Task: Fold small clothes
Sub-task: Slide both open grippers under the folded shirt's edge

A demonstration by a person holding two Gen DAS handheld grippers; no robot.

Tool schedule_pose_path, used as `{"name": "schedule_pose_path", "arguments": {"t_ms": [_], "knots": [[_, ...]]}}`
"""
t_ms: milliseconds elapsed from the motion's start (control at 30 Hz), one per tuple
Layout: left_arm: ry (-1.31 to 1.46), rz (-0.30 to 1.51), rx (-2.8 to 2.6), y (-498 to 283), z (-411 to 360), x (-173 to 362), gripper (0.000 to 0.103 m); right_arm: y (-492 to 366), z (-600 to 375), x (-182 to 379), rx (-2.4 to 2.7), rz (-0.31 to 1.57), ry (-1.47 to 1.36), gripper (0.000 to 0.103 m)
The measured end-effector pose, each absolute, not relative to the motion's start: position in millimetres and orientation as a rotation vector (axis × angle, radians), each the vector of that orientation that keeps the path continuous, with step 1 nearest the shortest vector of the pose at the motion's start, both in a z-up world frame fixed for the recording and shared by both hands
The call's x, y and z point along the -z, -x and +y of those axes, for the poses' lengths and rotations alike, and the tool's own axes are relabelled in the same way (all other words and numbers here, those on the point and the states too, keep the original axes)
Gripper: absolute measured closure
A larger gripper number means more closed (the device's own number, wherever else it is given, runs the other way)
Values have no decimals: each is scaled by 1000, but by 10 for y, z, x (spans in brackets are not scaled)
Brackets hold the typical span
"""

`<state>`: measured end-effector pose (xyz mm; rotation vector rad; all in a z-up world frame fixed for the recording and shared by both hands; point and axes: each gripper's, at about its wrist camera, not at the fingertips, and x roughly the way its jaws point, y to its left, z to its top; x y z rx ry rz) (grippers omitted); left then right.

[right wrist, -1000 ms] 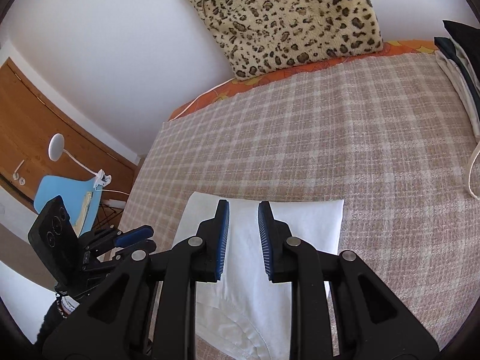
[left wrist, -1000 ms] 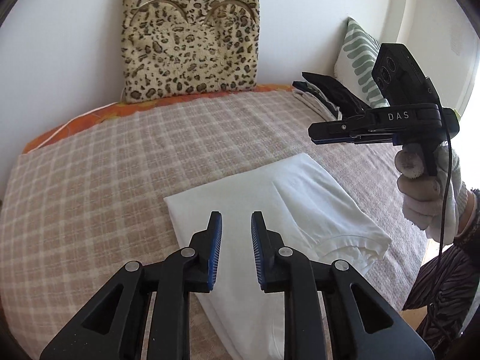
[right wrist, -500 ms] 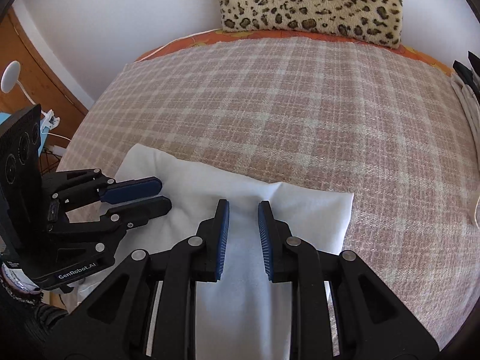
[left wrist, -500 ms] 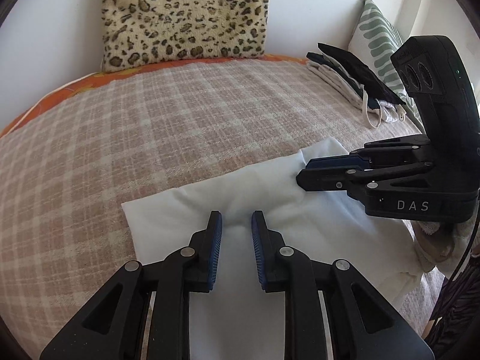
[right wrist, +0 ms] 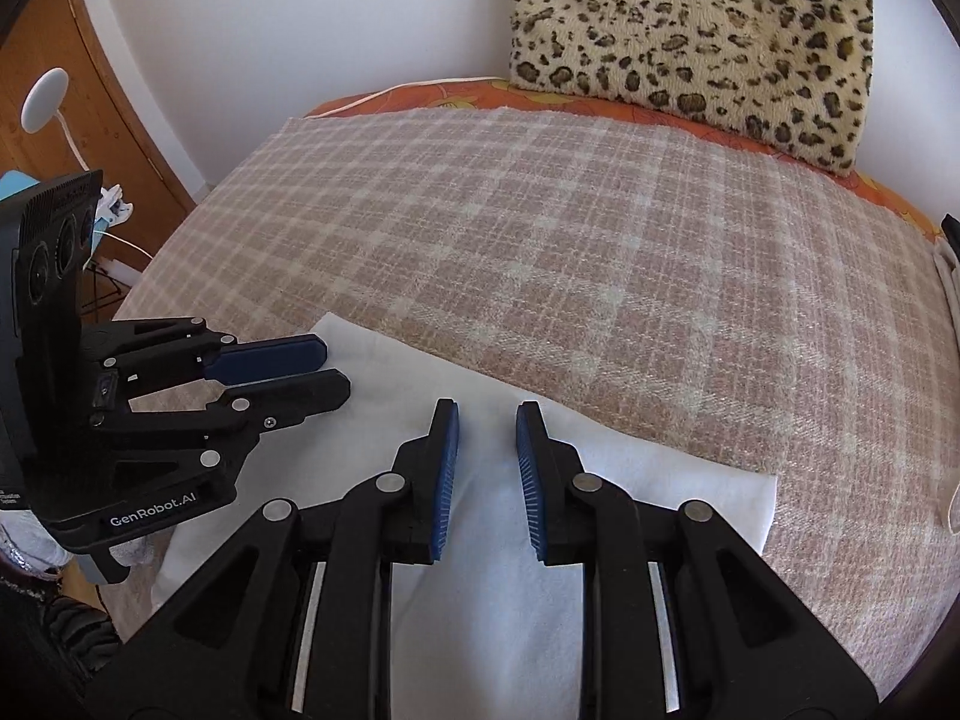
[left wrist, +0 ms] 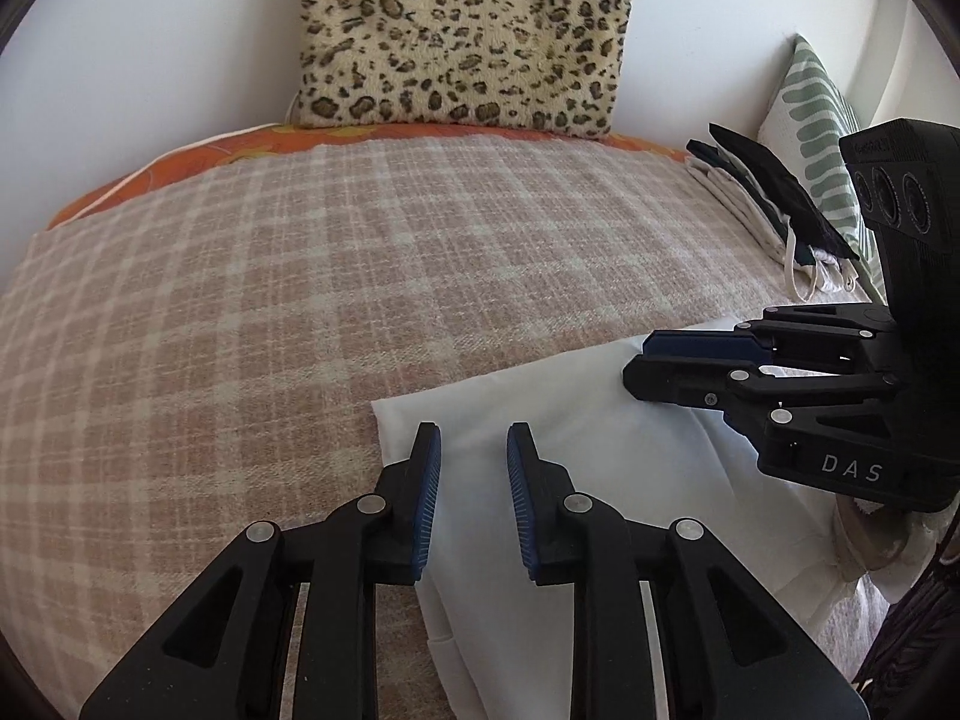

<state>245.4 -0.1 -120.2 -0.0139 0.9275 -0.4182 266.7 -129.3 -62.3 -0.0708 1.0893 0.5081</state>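
Our left gripper (left wrist: 473, 450) hovers with jaws parted and empty over the white garment's (left wrist: 576, 456) left corner; the garment lies partly folded on the plaid bed (left wrist: 240, 300). Our right gripper (right wrist: 487, 429), jaws likewise released, could pinch too few layers, letting the fold slip apart.

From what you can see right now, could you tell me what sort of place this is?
Most likely a bedroom: a bed under a plaid blanket, a leopard cushion against the wall, and folded clothes stacked by a striped pillow.
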Motion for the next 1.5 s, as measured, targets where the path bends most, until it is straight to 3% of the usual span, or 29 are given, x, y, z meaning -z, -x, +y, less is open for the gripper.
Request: {"name": "schedule_pose_path", "arguments": {"t_ms": [67,167,233,367,467,533,633,1033,1500], "knots": [[26,927,424,-2454,46,1206,82,-2720,-1386,622,-518,1118,10,81],[24,921,387,-2451,119,1144,81,-2794,-1698,545,-528,1147,-167,73],[49,908,378,-2435,216,1078,81,-2823,-2012,461,-484,1127,-270,59],[124,893,370,-2334,411,927,80,-2848,-2574,432,-430,1117,-421,56],[189,893,378,-2204,509,815,73,-2812,-2807,547,-421,1143,-480,54],[249,906,381,-2095,576,772,60,-2789,-2874,635,-430,1163,-495,52],[366,943,396,-1895,670,771,56,-2728,-2911,765,-468,1195,-512,48],[799,1095,420,-1062,819,1160,56,-2572,-3057,1029,-538,1209,-670,48],[884,1116,431,-1102,699,1336,53,-2622,-2996,1053,-551,1191,-708,48]]}}
